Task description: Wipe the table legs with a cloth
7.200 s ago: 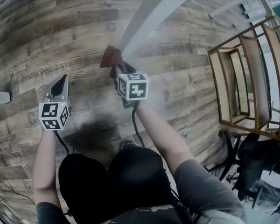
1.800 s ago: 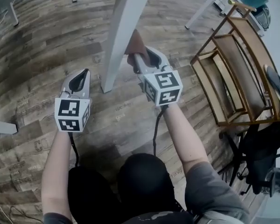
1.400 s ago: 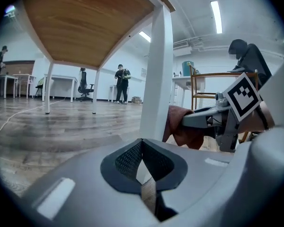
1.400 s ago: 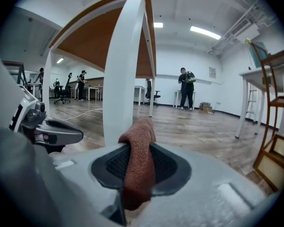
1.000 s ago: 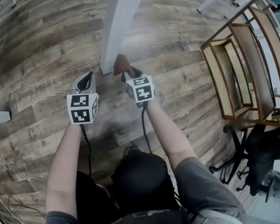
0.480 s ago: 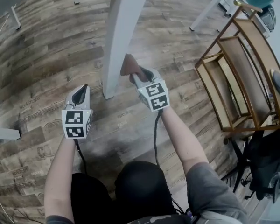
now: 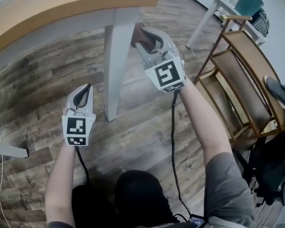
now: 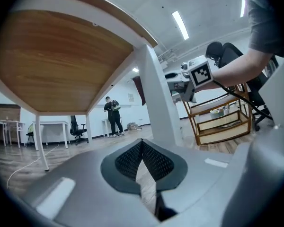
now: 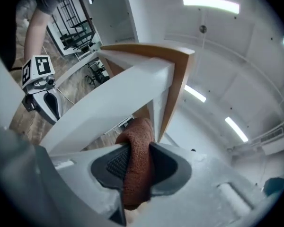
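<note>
Cloth [image 9: 138, 143] sits gripped in right tongs [image 9: 135, 163], barely visible from head view

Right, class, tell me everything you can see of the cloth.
The cloth is rust-brown with a nubby, towel-like weave, bunched into a thick fold. The right gripper is shut on its middle, and a rounded end sticks out past the jaws. That end appears to press on the white table leg near its top, just under the wooden tabletop.

A rust-brown terry cloth [image 7: 137, 32] on a white square table leg [image 7: 115, 65]
It sits in the right gripper [image 7: 142, 36], right of the leg, under the wooden tabletop [image 7: 61, 4].
</note>
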{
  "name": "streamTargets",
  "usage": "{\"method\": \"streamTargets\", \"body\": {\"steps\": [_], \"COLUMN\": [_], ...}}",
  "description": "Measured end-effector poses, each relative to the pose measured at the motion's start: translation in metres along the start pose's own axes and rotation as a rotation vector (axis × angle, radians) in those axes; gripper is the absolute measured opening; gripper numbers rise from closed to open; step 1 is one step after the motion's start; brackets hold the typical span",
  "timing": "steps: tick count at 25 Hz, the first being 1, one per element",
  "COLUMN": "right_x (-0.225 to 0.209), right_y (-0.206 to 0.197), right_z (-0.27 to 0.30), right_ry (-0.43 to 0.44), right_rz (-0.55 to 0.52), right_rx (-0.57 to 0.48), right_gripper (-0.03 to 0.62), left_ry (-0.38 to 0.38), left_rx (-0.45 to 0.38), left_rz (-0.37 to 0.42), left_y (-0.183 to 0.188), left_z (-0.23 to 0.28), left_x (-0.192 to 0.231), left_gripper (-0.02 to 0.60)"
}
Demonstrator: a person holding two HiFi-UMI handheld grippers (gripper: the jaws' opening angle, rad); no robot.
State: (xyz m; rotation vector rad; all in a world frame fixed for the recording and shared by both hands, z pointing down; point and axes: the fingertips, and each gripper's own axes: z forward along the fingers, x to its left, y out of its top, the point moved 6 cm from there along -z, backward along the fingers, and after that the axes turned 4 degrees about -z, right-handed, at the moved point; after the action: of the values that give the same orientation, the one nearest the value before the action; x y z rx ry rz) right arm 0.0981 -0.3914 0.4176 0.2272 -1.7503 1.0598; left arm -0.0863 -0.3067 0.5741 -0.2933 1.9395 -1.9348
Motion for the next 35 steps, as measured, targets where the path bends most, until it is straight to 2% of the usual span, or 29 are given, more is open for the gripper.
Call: {"method": "streamTargets", "body": {"steps": [4, 9, 15, 20, 26, 35], "right_x": [-0.031, -0.015, 0.055, 0.127, 0.195, 0.301], "right_y": [0.038, 0.026, -0.015, -0.064, -0.118, -0.179], "right_z": [0.003, 0.006, -0.001, -0.004, 0.003, 0.008], "right_ry": [-0.036, 0.014, 0.126, 0.217, 0.312, 0.517], "right_rz": [-0.081, -0.086, -0.039, -0.009, 0.060, -0.002], "right_rx": [-0.087, -0.077, -0.006, 0.090, 0.174, 0.290], "right_gripper": [0.084, 0.084, 0.084, 0.084, 0.084, 0.084], "left_ry": [0.002, -0.002, -0.017, -0.026, -0.046, -0.073], "left_rx": [-0.006, 0.016, 0.070, 0.153, 0.235, 0.340], "left_rz": [-0.009, -0.074, -0.113, -0.098, -0.134, -0.153], "left_y": [0.001, -0.004, -0.040, -0.092, -0.149, -0.215], "left_z": [0.001, 0.001, -0.008, -0.016, -0.023, -0.029], "left_x": [-0.001, -0.001, -0.011, -0.019, -0.031, -0.039], "left_gripper": [0.018, 0.018, 0.018, 0.018, 0.018, 0.018]}}
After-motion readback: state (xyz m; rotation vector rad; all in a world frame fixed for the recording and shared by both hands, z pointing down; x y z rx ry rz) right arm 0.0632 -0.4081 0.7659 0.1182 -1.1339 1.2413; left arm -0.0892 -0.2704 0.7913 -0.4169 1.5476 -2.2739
